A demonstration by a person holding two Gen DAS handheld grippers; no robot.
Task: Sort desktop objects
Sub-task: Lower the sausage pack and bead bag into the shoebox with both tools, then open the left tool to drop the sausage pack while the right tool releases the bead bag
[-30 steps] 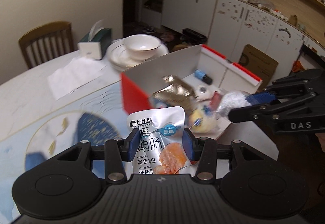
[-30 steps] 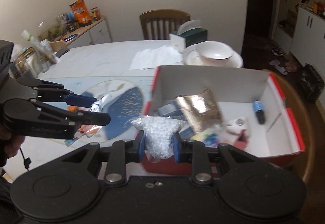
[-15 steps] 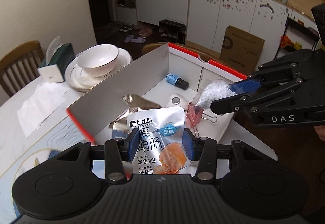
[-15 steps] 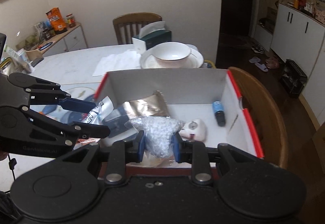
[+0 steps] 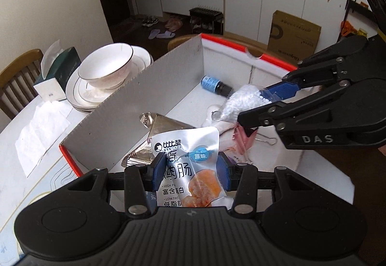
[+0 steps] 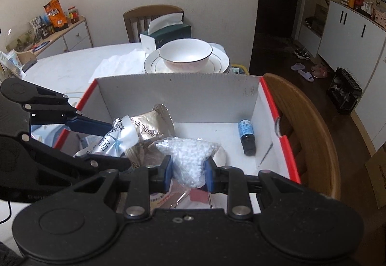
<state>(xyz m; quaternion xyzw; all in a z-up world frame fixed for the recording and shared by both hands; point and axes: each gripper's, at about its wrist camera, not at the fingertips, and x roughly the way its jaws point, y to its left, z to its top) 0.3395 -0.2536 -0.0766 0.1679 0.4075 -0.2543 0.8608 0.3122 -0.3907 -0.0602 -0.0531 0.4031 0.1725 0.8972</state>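
Several items already lie in the red-rimmed box (image 6: 267, 97) mid-frame; the left gripper (image 5: 190, 170) grips a sausage packet (image 5: 190, 164), the right gripper (image 6: 188, 169) a bag of white beads (image 6: 190, 157) (both unreleased, above it).

Snack pouch (image 5: 185, 169) lower end hidden behind hand-held gripper body, pink clip (image 5: 243, 134) partly covered, shelf items unreadable

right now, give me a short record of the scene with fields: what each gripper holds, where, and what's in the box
left gripper: shut on sausage packet
right gripper: shut on bag of white beads
position: both over the open box
box contents: blue-labelled bottle, foil pouch, pink binder clip
beside box: bowl on stacked plates, tissue box
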